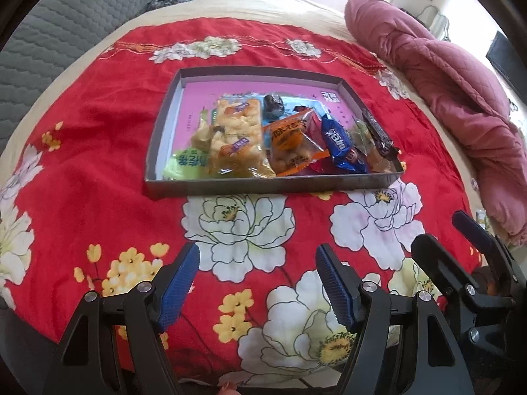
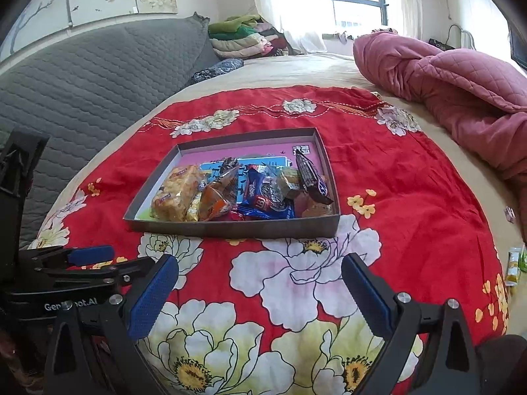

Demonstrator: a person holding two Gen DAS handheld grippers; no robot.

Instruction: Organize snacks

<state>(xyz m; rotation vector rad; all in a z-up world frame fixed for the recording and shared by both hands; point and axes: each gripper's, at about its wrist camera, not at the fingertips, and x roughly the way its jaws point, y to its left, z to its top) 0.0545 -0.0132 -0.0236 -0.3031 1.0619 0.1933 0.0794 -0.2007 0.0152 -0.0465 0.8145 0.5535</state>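
Observation:
A shallow grey box [image 1: 270, 186] [image 2: 230, 228] with a pink floor lies on a red flowered cloth [image 1: 98, 171] [image 2: 411, 204]. It holds several wrapped snacks: a yellow rice cracker pack [image 1: 235, 138] [image 2: 178, 192], an orange packet [image 1: 290, 146] [image 2: 215, 197], a blue cookie pack [image 1: 341, 146] [image 2: 260, 197], a dark bar [image 1: 378, 133] [image 2: 311, 177]. My left gripper [image 1: 257, 263] is open and empty, near the cloth's front. My right gripper [image 2: 260, 271] is open and empty, just right of the left one; it also shows in the left wrist view [image 1: 441, 230].
A rolled pink quilt [image 1: 444, 98] [image 2: 461, 92] lies at the right. A grey quilted cover [image 2: 82, 79] rises at the left. Folded clothes [image 2: 243, 38] sit at the back. A small yellow packet [image 2: 513, 266] lies at the right edge, off the cloth.

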